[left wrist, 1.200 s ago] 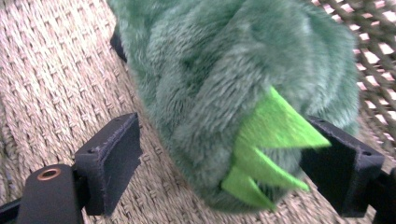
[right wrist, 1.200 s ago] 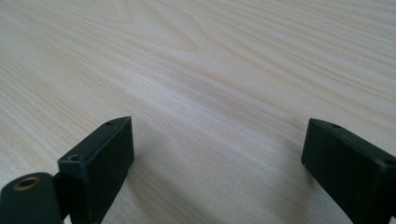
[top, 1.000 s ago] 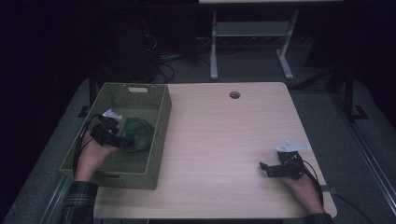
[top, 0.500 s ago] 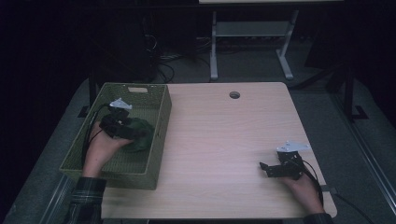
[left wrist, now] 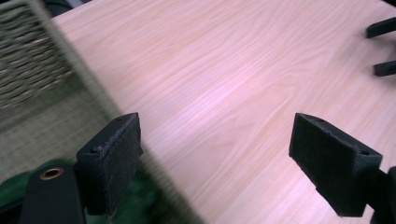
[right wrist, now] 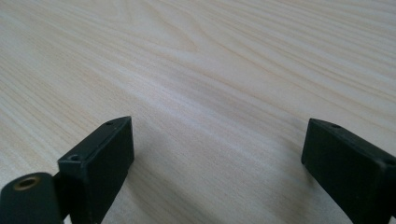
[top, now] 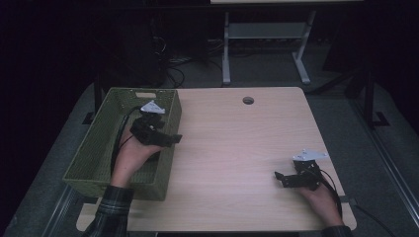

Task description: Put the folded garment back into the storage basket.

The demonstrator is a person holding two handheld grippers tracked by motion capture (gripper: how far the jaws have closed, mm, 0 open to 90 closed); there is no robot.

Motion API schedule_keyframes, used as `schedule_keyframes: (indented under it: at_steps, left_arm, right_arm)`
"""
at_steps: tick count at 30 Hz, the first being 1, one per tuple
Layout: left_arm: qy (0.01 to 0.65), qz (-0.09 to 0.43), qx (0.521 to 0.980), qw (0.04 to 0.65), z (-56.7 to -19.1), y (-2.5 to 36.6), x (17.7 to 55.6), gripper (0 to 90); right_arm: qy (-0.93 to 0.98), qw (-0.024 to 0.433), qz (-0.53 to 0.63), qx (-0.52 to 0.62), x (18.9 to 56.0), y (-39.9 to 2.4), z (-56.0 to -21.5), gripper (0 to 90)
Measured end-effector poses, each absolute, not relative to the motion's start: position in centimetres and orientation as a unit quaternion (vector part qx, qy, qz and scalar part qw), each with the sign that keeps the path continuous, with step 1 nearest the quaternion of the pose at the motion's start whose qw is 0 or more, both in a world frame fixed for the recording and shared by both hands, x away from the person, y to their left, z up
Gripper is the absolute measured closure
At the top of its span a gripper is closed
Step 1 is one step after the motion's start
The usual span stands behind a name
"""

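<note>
Sitting over the right wall of the green basket (top: pixel 94 148), L gripper (top: pixel 174 138), jaws poking out past the rim twd the table (top: pixel 237 148). Gaping wide in the left gripper view (left wrist: pixel 215 163), nothing betw the two black pads (left wrist: pixel 116 158). Peeking out at the bottom-left corner of that view, a bit of green stuff (left wrist: pixel 11 189), soft-looking, lying down inside the basket, just under the left pad. Can't tell what it is. Not touching the pads, as far as can be seen. Showing blurry beside it, the woven basket wall (left wrist: pixel 28 60).

Resting near the front-right corner of the table, R gripper (top: pixel 280 177), well apart from the basket, w/ the hand (top: pixel 321 197) behind it. Pointing left across the wood. Also gaping wide in the right gripper view (right wrist: pixel 215 158), holding nothing, just bare pale wood betw the jaws.

Showing far off at the top-right of the left gripper view, the R gripper's two jaw tips.
</note>
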State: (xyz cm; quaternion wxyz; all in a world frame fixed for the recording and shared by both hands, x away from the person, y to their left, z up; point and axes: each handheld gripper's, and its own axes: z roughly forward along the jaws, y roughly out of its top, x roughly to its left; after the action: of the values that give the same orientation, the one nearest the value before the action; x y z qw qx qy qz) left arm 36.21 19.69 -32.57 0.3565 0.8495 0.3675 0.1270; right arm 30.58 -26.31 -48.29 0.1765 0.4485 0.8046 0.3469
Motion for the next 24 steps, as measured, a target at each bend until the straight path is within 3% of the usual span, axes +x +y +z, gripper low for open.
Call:
schedule_keyframes:
  at_steps: [14,24]
  left_arm:
    - [0.323,0.12,0.856,0.385,-35.5,13.4,33.8,16.5]
    - [0.309,0.118,0.86,0.389,-39.0,11.4,33.0,16.4]
  right_arm:
    - [0.805,0.177,0.347,0.449,30.6,-26.3,-48.3,8.9]
    - [0.805,0.177,0.347,0.448,30.6,-26.3,-48.3,8.9]
